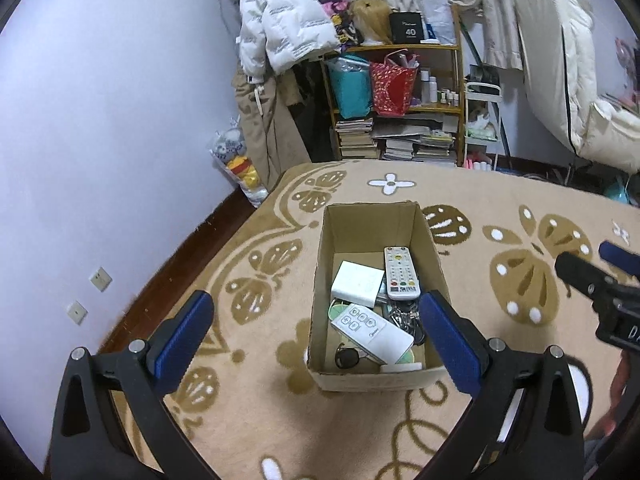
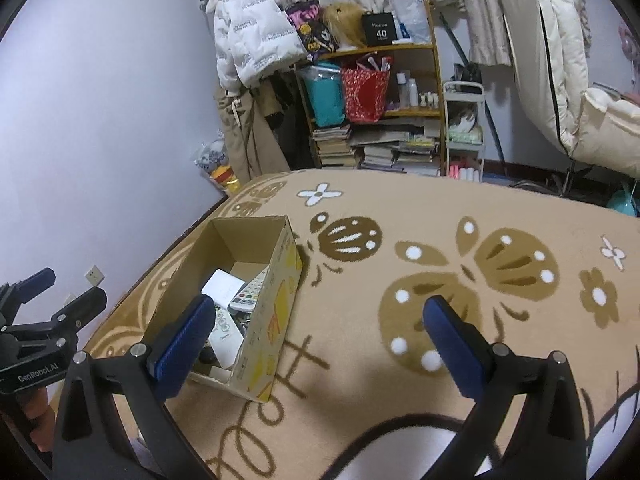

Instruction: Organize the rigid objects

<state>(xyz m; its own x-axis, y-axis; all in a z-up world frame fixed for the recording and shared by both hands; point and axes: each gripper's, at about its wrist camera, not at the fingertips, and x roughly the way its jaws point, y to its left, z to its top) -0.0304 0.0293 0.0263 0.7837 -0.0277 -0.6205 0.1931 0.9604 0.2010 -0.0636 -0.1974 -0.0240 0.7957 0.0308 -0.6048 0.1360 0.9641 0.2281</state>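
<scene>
An open cardboard box (image 1: 434, 258) (image 2: 286, 280) sits on the tan butterfly-patterned blanket (image 1: 500, 360). Inside lie a grey remote with coloured buttons (image 1: 400, 274), a white square box (image 1: 358, 283), a white remote (image 1: 372, 332), a dark round object (image 1: 347, 357) and tangled dark items (image 1: 402, 316). My left gripper (image 1: 316, 320) hovers above the box's near end, open, nothing between its blue pads. My right gripper (image 2: 320, 322) is open and empty above the blanket, just right of the box; its tips show at the right edge of the left wrist view (image 1: 592, 264).
A wooden shelf (image 1: 400, 52) with bags, bottles and stacked books stands beyond the bed. A white puffer jacket (image 1: 280, 28) hangs at its left. The wall (image 1: 100, 120) runs along the left side. Bare blanket (image 2: 440, 240) spreads right of the box.
</scene>
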